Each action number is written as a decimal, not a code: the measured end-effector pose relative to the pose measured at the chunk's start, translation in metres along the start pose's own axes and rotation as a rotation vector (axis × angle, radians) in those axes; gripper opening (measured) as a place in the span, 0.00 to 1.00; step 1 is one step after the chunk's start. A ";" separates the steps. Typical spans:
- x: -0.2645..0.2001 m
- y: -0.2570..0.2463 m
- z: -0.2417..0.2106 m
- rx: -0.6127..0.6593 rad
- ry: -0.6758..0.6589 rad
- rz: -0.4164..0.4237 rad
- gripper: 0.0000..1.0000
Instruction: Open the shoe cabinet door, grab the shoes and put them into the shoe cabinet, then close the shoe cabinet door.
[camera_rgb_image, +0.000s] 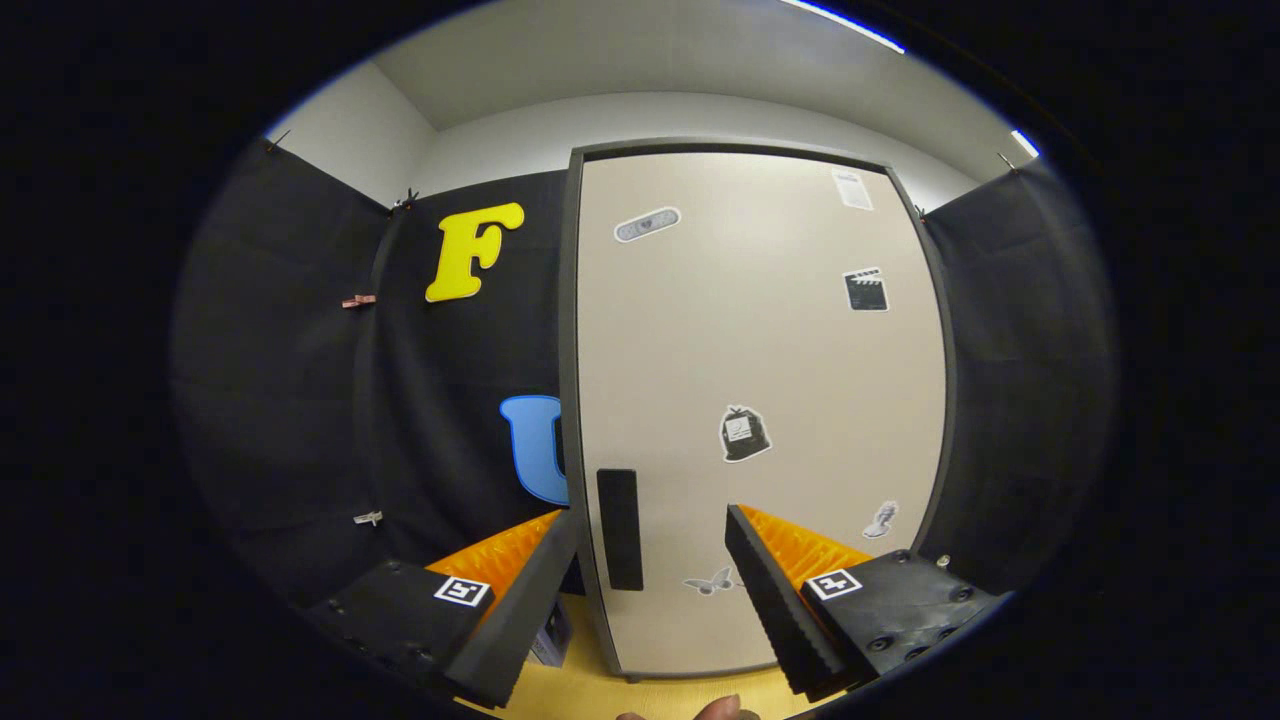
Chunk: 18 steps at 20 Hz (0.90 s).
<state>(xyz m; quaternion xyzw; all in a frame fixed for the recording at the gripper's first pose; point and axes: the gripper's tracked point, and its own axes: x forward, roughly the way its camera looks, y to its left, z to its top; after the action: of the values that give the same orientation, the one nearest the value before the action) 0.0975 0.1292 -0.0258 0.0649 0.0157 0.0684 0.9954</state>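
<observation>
The released tongs (650, 590) are facing the closed beige shoe cabinet door (760, 400), straddling its black vertical handle (619, 529); opening is beginning, and gripping that handle comes next.

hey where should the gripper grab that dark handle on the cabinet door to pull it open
Probably take the dark vertical handle near the door's left edge, around its middle. Come at it straight on, one finger on each long side: the bar is narrow and tall, so it fits across the gap. The gripper is open, its fingers apart with the handle between them, seemingly not yet touching. How far the handle stands proud can't be told.
</observation>
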 end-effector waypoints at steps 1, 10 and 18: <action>0.011 0.002 -0.007 -0.001 0.013 -0.005 0.98; 0.084 0.013 -0.068 -0.050 0.103 -0.034 0.82; 0.092 0.012 -0.070 -0.036 0.058 -0.056 0.30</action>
<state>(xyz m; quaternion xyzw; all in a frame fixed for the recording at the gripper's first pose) 0.1840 0.1620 -0.0955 0.0445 0.0453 0.0427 0.9971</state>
